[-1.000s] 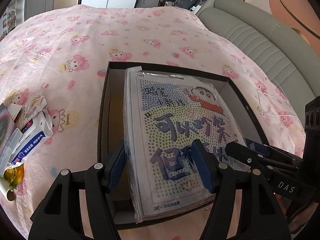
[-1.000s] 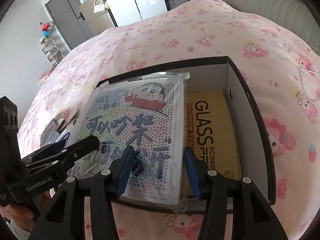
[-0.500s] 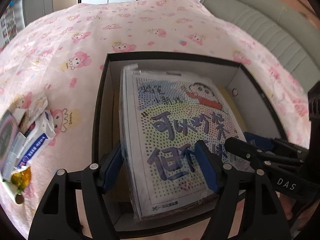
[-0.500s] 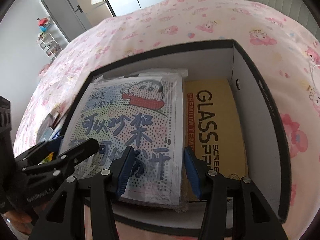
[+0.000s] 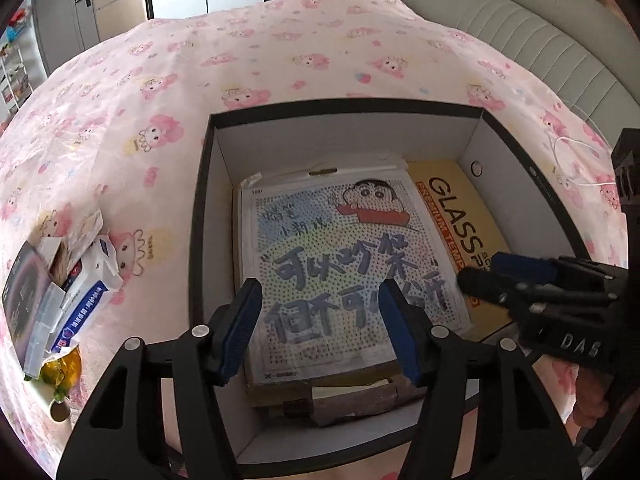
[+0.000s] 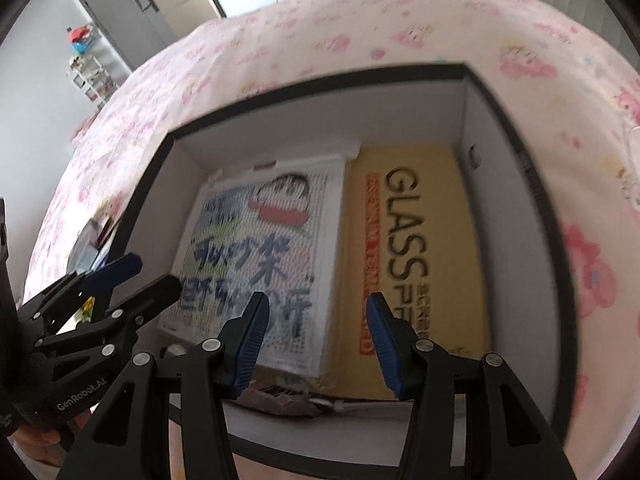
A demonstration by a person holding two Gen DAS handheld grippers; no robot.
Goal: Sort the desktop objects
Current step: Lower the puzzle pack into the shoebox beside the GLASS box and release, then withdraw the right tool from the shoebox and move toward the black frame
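A black box with white inner walls [image 5: 348,136] [image 6: 312,120] sits on the pink bedspread. Inside it a flat cartoon-print packet in clear wrap [image 5: 340,268] [image 6: 260,248] lies flat beside a yellow "GLASS" package [image 5: 452,216] [image 6: 416,248]. My left gripper [image 5: 320,332] is open and empty above the packet's near end. My right gripper [image 6: 316,344] is open and empty above the box's near edge; it also shows at the right of the left wrist view [image 5: 480,276]. A brown item [image 5: 352,400] lies at the box's near wall.
A heap of small boxes and packets [image 5: 60,292] lies on the bedspread left of the box, with a yellow wrapper [image 5: 60,372] at its near end. A grey padded headboard [image 5: 520,28] runs along the right. A white cable [image 5: 576,160] lies right of the box.
The cartoon packet was held at the box's rim by both grippers; both have opened and pulled back, and it now lies flat inside the box.
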